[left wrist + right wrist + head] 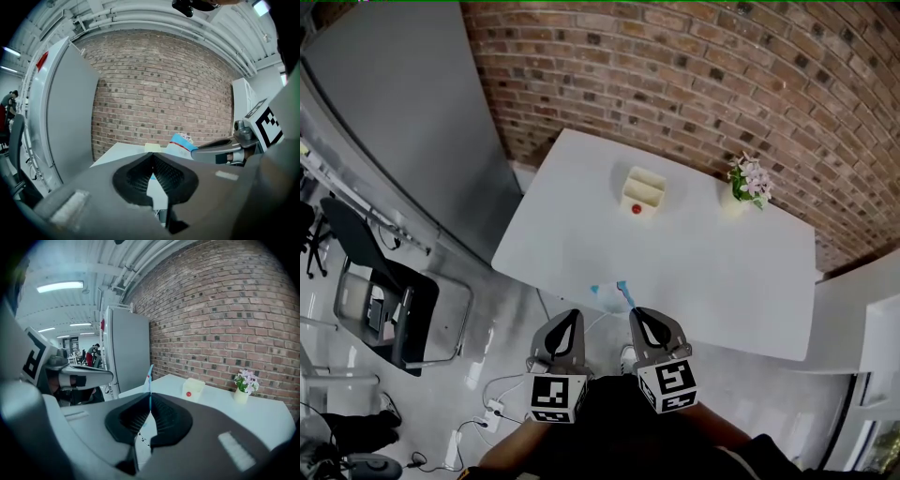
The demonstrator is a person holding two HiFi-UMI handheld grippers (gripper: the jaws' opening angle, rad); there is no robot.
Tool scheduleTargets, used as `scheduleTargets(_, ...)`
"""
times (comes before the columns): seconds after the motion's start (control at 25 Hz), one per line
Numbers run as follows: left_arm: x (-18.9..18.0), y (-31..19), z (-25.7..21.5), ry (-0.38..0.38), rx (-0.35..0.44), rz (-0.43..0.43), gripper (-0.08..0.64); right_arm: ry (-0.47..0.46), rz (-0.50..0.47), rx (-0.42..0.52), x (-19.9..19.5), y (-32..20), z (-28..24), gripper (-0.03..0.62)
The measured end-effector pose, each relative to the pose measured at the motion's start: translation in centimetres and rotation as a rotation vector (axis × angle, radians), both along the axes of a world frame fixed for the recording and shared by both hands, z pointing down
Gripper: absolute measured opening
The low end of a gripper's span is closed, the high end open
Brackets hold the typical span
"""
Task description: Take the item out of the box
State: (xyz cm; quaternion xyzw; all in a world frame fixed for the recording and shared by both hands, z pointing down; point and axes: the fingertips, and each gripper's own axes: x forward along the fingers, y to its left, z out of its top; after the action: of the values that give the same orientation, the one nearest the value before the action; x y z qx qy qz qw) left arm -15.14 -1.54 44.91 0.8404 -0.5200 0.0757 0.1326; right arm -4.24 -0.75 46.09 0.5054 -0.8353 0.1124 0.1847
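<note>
Pinching a thin blue-and-white packet (612, 294) edge-on, the right tool (150, 398) holds it at the worktop's (722, 272) near edge, well apart from the cream box (642, 192). Left tool (152, 157): closed, empty. Packet print is illegible.

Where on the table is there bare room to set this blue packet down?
The table is mostly bare: a wide patch between the box and the near edge, and another right of it, in front of the flower pot. Only the back strip, box to pot, is taken. The right tool pinches the packet.
</note>
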Motion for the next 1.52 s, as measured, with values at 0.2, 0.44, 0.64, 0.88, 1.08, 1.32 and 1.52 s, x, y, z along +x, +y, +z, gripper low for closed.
scheduleTargets(0.2, 1.2, -0.3, -0.2, 0.001, -0.005, 0.000, 0.005, -0.008, -0.010, -0.008, 1.1, 0.4, 0.1, 0.006)
scheduleTargets(0.44, 3.4, 0.1, 0.5, -0.011, -0.021, 0.023, 0.005, -0.016, -0.020, -0.013, 2.3, 0.7, 0.2, 0.005)
scheduleTargets(0.64, 4.3, -0.1, 0.4, -0.017, -0.016, 0.028, 0.005, -0.015, -0.021, -0.017, 3.0, 0.6, 0.5, 0.005)
scheduleTargets(0.88, 5.1, -0.1, 0.6, -0.027, -0.017, 0.038, 0.005, -0.011, -0.016, -0.003, 3.6, 0.4, 0.5, 0.003)
scheduleTargets(1.08, 5.2, -0.3, 0.8, -0.035, -0.014, 0.045, 0.005, -0.014, -0.018, 0.001, 3.5, 0.5, 0.4, 0.003)
scheduleTargets(1.32, 5.0, -0.3, 0.7, -0.034, -0.013, 0.047, 0.005, -0.018, -0.013, 0.011, 3.4, 0.5, 0.1, 0.003)
scheduleTargets(1.52, 4.6, -0.2, 0.6, -0.032, -0.008, 0.040, 0.005, -0.014, -0.019, 0.013, 3.1, 0.7, 0.0, 0.003)
